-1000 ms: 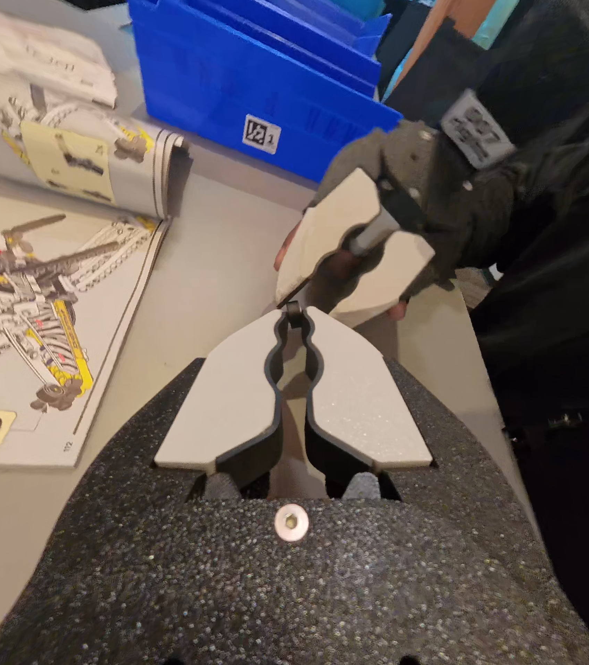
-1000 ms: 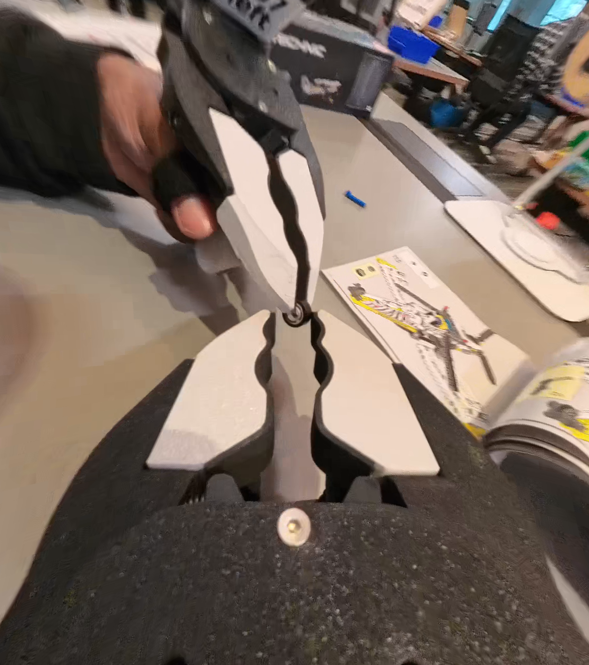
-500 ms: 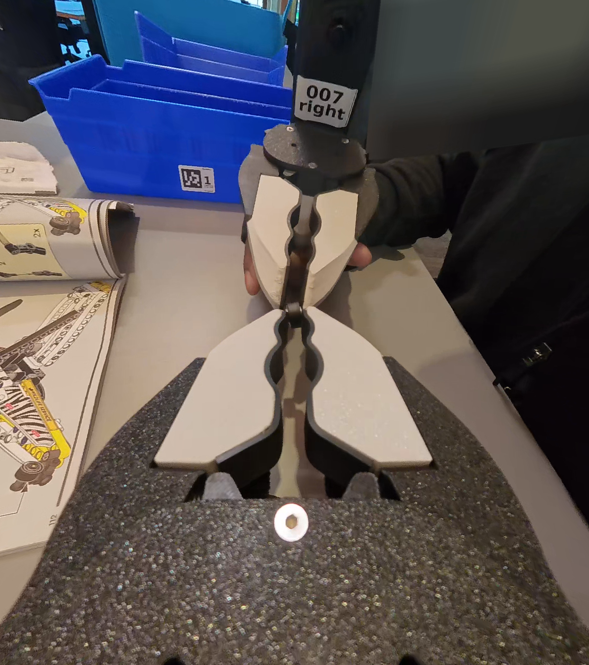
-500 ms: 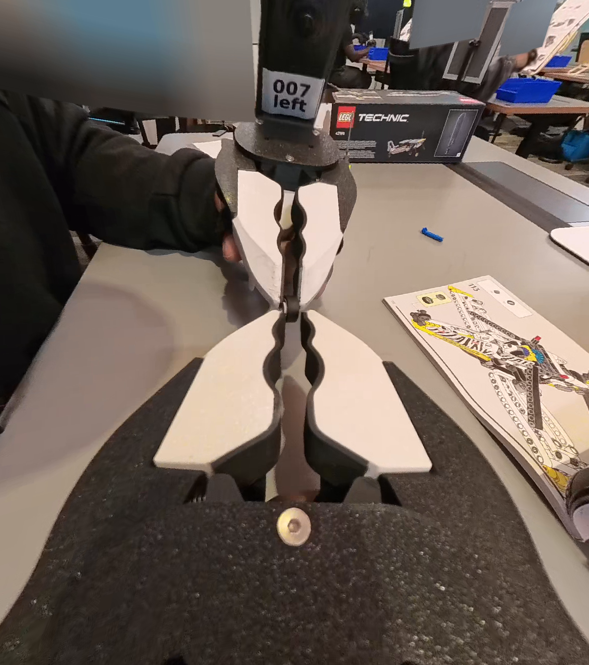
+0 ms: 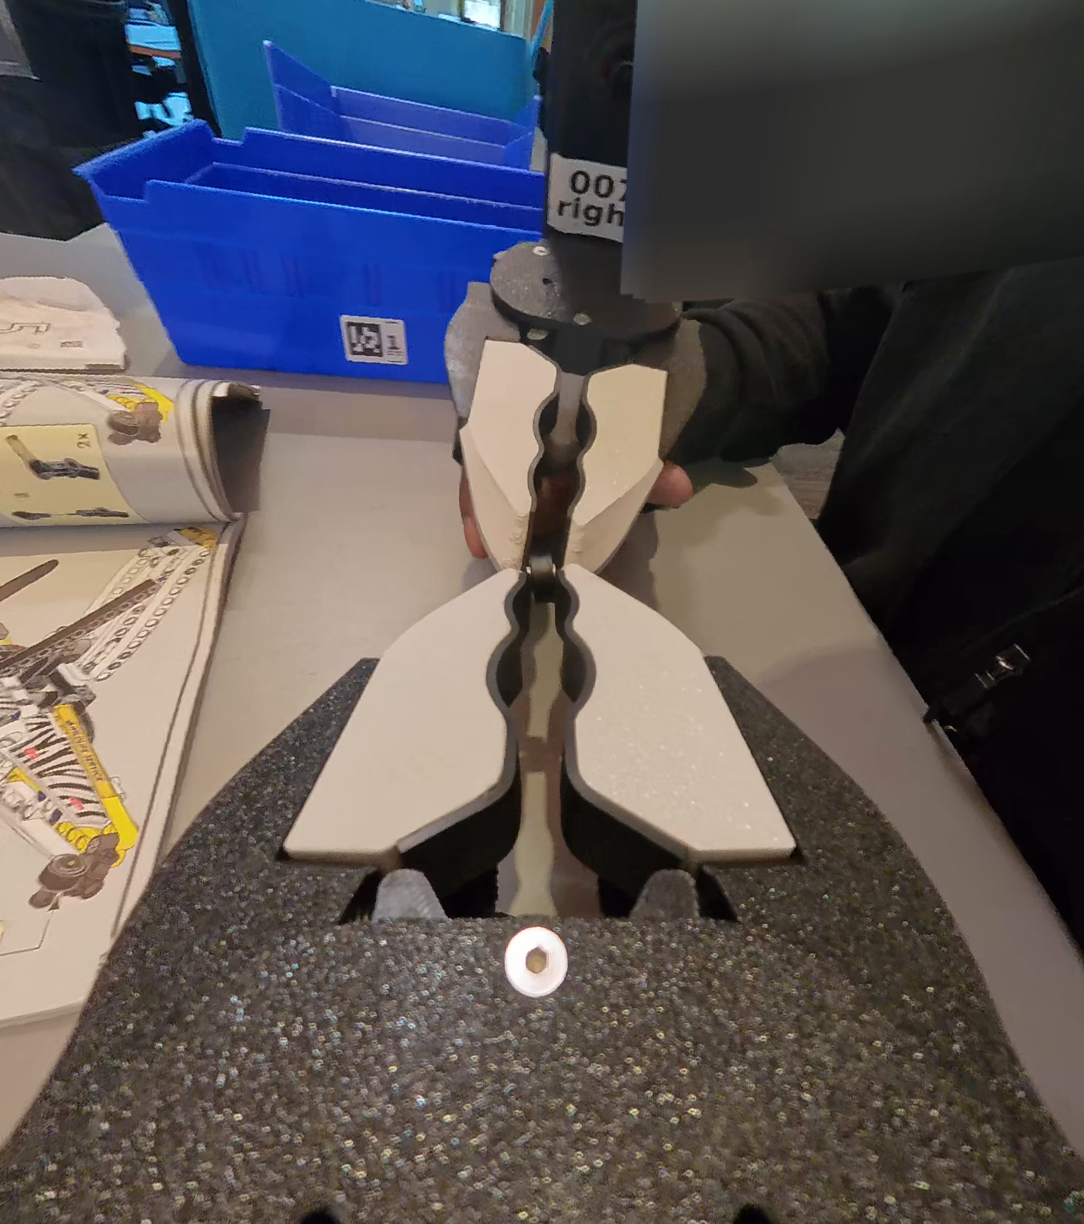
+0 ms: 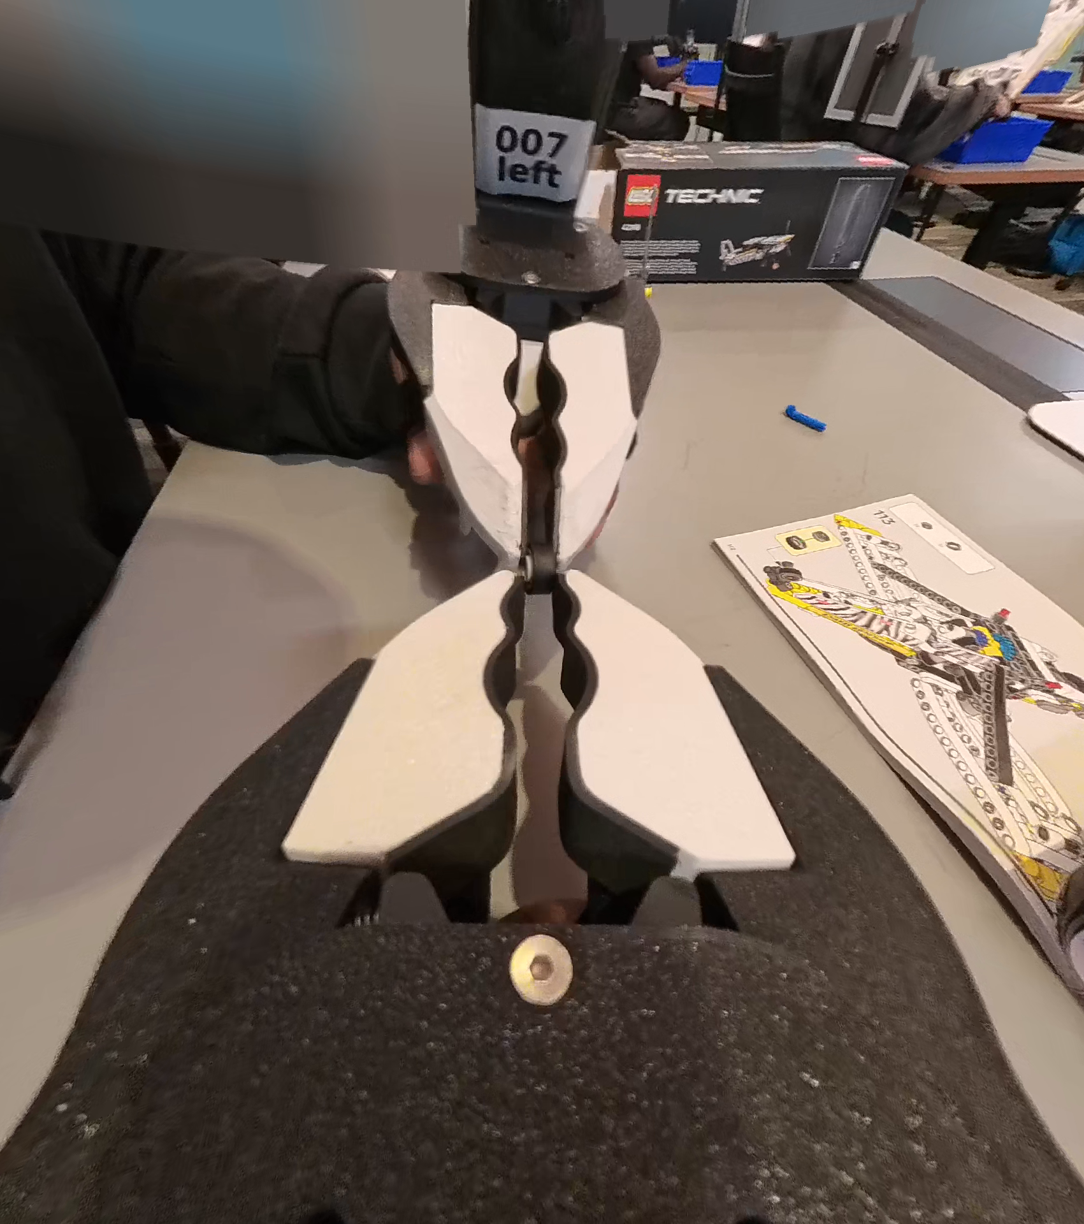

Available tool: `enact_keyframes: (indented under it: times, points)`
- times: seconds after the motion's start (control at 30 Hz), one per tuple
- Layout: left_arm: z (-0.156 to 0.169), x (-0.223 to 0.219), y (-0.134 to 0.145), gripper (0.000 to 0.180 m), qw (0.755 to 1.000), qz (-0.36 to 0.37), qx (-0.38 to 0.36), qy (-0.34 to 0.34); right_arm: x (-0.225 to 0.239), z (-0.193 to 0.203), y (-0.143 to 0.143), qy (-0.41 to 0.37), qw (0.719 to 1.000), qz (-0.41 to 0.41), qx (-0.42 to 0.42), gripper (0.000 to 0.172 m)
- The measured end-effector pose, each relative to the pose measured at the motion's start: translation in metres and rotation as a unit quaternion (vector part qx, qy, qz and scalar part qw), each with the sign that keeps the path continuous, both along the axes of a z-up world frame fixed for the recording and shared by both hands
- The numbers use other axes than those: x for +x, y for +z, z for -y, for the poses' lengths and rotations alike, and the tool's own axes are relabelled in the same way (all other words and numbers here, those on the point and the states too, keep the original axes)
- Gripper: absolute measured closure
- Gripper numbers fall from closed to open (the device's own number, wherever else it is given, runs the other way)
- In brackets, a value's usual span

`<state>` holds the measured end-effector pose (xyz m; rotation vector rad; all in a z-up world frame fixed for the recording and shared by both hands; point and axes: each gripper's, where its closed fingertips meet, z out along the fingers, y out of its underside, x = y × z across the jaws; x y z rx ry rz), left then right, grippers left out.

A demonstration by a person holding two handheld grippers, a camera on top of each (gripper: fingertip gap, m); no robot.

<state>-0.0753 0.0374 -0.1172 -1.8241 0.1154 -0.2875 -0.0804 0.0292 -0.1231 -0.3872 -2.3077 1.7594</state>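
My two grippers meet tip to tip above the grey table (image 5: 340, 530). A small black wheel with a pale hub (image 5: 542, 577) sits where the tips meet. In the left wrist view my left gripper (image 5: 540, 586) is shut on the wheel from below. The right gripper (image 5: 543, 561), held in a gloved hand, pinches the same wheel from the far side. In the right wrist view the wheel (image 6: 538, 571) is clamped between my right gripper's tips (image 6: 536, 584) and the left gripper's tips (image 6: 536, 558). Both pairs of pads press on it.
An open instruction booklet (image 5: 62, 662) lies at the left, also in the right wrist view (image 6: 923, 662). Blue bins (image 5: 327, 265) stand behind it. A dark set box (image 6: 757, 212) and a small blue pin (image 6: 805, 418) lie farther off. A person in black sits at the table's edge. My left and right fingertips are right by each other.
A second ago the right gripper stood open before the wheel held by the left gripper; it has since shut on it. Both grippers swung level and tip to tip, then held steady.
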Motion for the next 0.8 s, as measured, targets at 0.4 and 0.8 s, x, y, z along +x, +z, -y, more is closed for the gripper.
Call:
enact_keyframes:
  times: [0.4,0.8]
  points:
    - [-0.009,-0.026,0.001,0.173,0.965,-0.146,0.014,0.218,-0.025,-0.015,0.001,-0.166,0.981,-0.075,0.064,0.166]
    - [-0.008,-0.018,0.007,0.173,0.938,-0.221,0.035,0.263,-0.017,-0.016,0.009,-0.203,0.949,-0.206,0.122,0.167]
